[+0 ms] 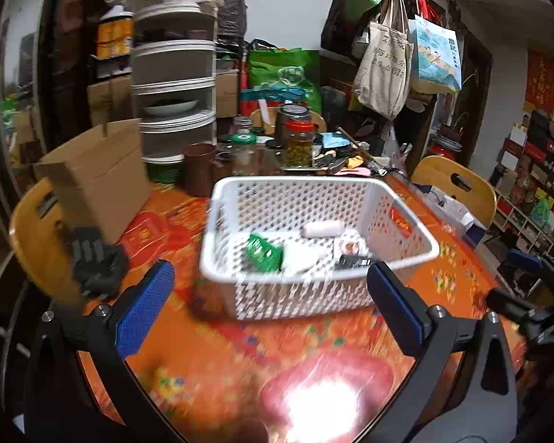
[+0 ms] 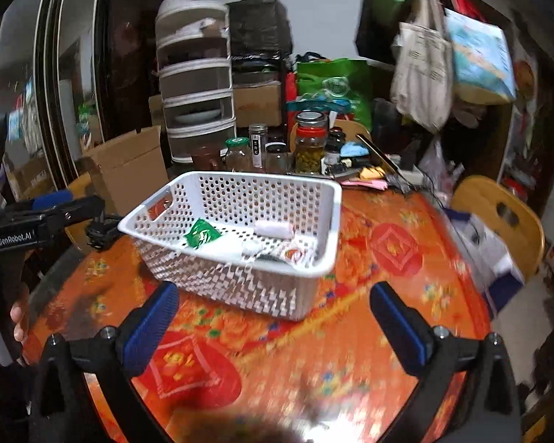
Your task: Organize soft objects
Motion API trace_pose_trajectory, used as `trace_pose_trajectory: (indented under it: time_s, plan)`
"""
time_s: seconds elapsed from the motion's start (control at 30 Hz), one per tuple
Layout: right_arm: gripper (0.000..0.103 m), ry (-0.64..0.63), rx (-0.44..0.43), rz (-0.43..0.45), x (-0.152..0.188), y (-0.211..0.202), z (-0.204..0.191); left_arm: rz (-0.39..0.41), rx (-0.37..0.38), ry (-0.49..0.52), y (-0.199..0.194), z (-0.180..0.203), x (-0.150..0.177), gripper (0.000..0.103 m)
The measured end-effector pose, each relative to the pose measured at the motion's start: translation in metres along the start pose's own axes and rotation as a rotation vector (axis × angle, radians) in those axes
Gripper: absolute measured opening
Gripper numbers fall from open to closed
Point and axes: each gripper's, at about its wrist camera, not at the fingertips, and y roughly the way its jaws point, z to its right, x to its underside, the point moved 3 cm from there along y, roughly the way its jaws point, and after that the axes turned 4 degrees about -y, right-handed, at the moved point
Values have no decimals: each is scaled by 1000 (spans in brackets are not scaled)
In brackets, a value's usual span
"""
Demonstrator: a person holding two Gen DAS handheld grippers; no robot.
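A white perforated basket (image 1: 406, 258) (image 2: 328, 221) stands on the orange patterned table. Inside lie a green packet (image 1: 264, 253) (image 2: 201, 234), a white roll (image 1: 321, 229) (image 2: 273, 229), a white pouch (image 1: 299, 256) (image 2: 225, 245), a small red-and-white packet (image 1: 349, 247) (image 2: 295, 253) and a dark item (image 1: 352, 261). My left gripper (image 1: 271, 310) is open and empty, just in front of the basket. My right gripper (image 2: 273, 325) is open and empty, also short of the basket. The left gripper also shows in the right wrist view (image 2: 51, 210), at the far left.
Behind the basket stand jars (image 1: 299, 144) (image 2: 310, 147), a brown cup (image 1: 199, 170), a cardboard box (image 1: 99, 177) (image 2: 129, 166) and a tiered white rack (image 1: 175, 74). Wooden chairs (image 1: 458, 184) (image 2: 506, 214) flank the table. A black glove (image 1: 96, 262) lies at the left edge.
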Motion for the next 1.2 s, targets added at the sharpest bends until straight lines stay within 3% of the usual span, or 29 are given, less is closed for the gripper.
trace_pose_trajectory:
  time_s: [0.23,0.43,0.57,0.67,1.2]
  plan:
    - [103,61,10,20,25,-66,-10,4,7,-29,-78,-4,58,103]
    - [103,1,-15,37,27,-81,-37,26,23,29,-116,27,80,103]
    - [103,0,-5,12,28,-69,-40,5,38,45,-110,42,79,103]
    - [103,10,-18,12,29,-67,-39,9,7,60,-104,47,77,103]
    - [103,18,-24,9,30,-62,-34,-34,23,39,-75,39,67,103]
